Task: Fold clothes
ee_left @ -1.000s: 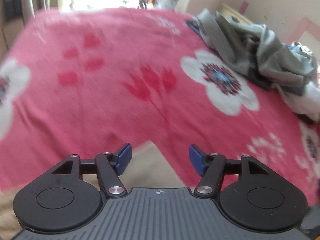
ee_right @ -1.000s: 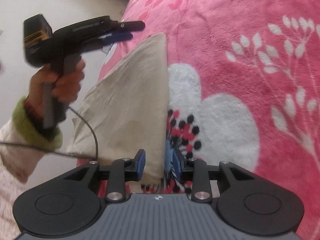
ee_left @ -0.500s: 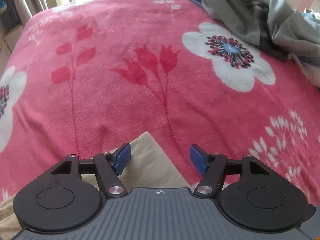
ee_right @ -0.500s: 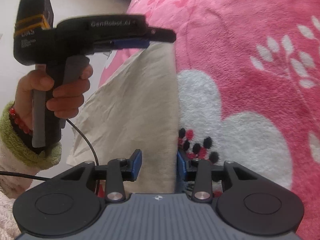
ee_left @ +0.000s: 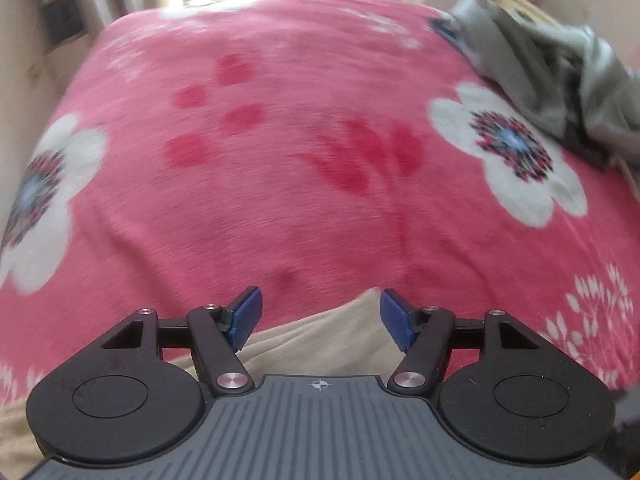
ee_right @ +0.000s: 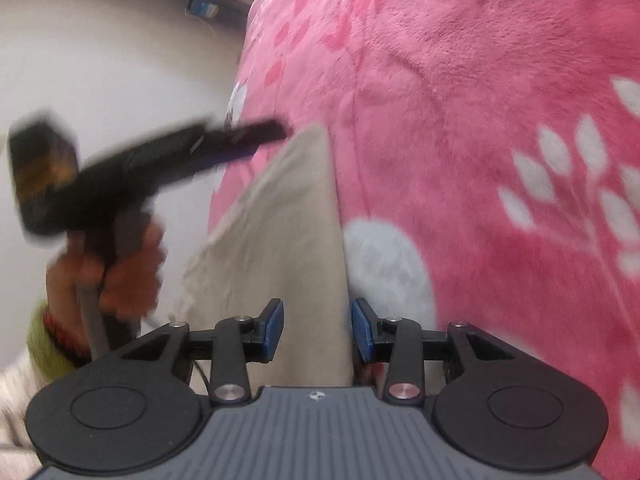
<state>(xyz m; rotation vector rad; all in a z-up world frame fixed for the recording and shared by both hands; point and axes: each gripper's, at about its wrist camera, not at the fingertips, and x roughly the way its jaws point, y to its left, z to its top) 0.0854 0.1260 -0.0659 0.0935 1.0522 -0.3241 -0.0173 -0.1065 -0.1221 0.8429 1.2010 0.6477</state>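
Note:
A beige folded cloth (ee_right: 288,248) lies at the edge of a pink flowered bed blanket (ee_right: 460,120). In the left wrist view its corner (ee_left: 332,336) lies under and between the open blue pads; my left gripper (ee_left: 321,318) is open and holds nothing. My right gripper (ee_right: 318,330) is open with its pads either side of the cloth's near edge, not clamped on it. The left gripper also shows in the right wrist view (ee_right: 260,138), blurred, just left of the cloth's far corner.
A heap of grey and other unfolded clothes (ee_left: 560,76) lies at the far right of the bed. The blanket (ee_left: 280,160) stretches ahead to a bright window. The bed's edge and a pale floor (ee_right: 120,60) are on the left.
My right gripper has opened wider around the cloth's edge. The left gripper has shifted, so the cloth corner now sits nearer its right pad, and it is moving, blurred.

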